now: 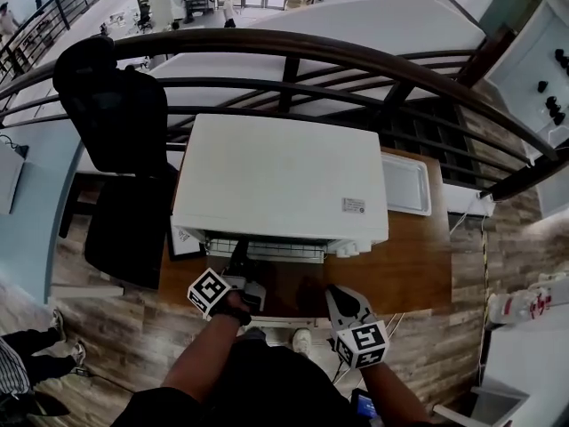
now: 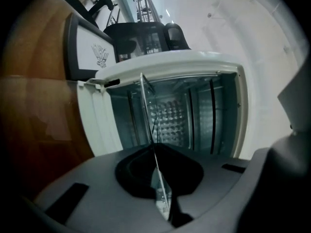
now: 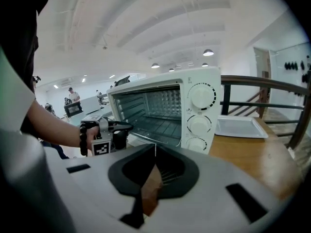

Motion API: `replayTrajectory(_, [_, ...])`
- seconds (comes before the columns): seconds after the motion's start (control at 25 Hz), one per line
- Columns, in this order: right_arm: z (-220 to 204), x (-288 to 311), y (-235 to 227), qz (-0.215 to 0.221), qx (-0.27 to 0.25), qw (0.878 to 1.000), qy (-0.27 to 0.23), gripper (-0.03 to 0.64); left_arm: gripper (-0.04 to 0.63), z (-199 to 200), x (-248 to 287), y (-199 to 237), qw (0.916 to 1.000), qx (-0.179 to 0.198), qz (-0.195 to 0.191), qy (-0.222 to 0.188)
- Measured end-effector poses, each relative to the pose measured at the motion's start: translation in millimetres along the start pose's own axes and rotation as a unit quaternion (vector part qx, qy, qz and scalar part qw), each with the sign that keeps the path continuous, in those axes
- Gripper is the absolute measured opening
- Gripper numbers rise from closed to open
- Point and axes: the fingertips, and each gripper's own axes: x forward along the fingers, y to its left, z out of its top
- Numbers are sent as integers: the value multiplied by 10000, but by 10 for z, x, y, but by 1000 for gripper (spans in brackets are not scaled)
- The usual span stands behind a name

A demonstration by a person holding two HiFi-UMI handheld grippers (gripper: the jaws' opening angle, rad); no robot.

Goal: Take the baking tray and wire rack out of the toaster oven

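Toaster oven [image 1: 280, 172] comes first, since everything else sits in relation to it: its mouth stands open toward me. The baking tray [image 1: 405, 183] lies flat just to the oven's right, clear of it, so I count that half as done. The wire rack [image 3: 162, 126] is still inside the oven, lying level on the side rails with its front edge at the mouth. My left gripper [image 2: 154, 149] points level into the oven, rolled onto its side, with its jaws clenched on that front edge, one jaw above the wire and one below, left of the mouth's middle as far as I can tell. My right gripper [image 3: 155, 154] waits in front of the oven's knob side, tilted downward, its jaws pressed together on nothing. To do this well, I would pull straight back from the oven, level with the rails, without lifting or dipping my wrist. Because I hold the rack off-centre, it could skew and bind on one rail. I would go slowly, ease off if it catches, and bring the right gripper to the other front corner once the rack is out far enough to sag.
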Motion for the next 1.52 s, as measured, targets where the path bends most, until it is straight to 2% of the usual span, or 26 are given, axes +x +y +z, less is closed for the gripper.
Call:
replayTrajectory(0.16, [-93, -52, -66, -10, 119, 9999, 23, 3, 11, -85, -314, 140, 9991, 39, 401, 106])
replayTrajectory(0.24, [-119, -64, -60, 29, 139, 9999, 11, 3, 11, -129, -448, 161, 9988, 27, 460, 145])
replayTrajectory(0.32, [-128, -66, -75, 69, 134, 9999, 2, 3, 11, -186, -540, 131, 9992, -68, 360, 160])
replayTrajectory(0.44, [-96, -59, -89, 162, 91, 9998, -22, 3, 11, -273, -601, -64, 9992, -371, -85, 134])
replayTrajectory(0.48, [-87, -57, -83, 194, 65, 9998, -40, 4, 11, -288, -641, -88, 9990, -415, -122, 127])
replayTrajectory(0.72, [-18, -159, -35, 347, -108, 9993, -112, 3, 9, -352, -920, -81, 9985, -532, -101, -34])
replayTrajectory(0.92, [-20, -218, -90, 444, -253, 9986, -102, 3, 9, -370, -1047, -97, 9992, -371, -84, -98])
replayTrajectory(1.08, [-122, -210, -107, 567, -275, 9980, -36, 5, 9, -404, -1135, -125, 9990, -405, -95, -151])
replayTrajectory(1.16, [-246, -128, -98, 726, 3, 9973, 96, 14, 9, -419, -1190, -128, 9989, -421, -102, -156])
replayTrajectory(1.24, [-400, 3, -64, 962, 541, 9932, 368, 157, 9, -432, -1232, -139, 9988, -450, -114, -141])
replayTrajectory(1.28, [-466, 70, -48, 1057, 830, 9897, 495, 206, 9, -439, -1251, -142, 9988, -451, -111, -125])
replayTrajectory(1.36, [-551, 182, -9, 1214, 1280, 9822, 647, 235, 9, -461, -1297, -151, 9989, -453, -128, -86])
replayTrajectory(1.52, [-559, 280, 38, 1422, 2021, 9669, 628, 229, 9, -504, -1399, -187, 9986, -497, -169, -22])
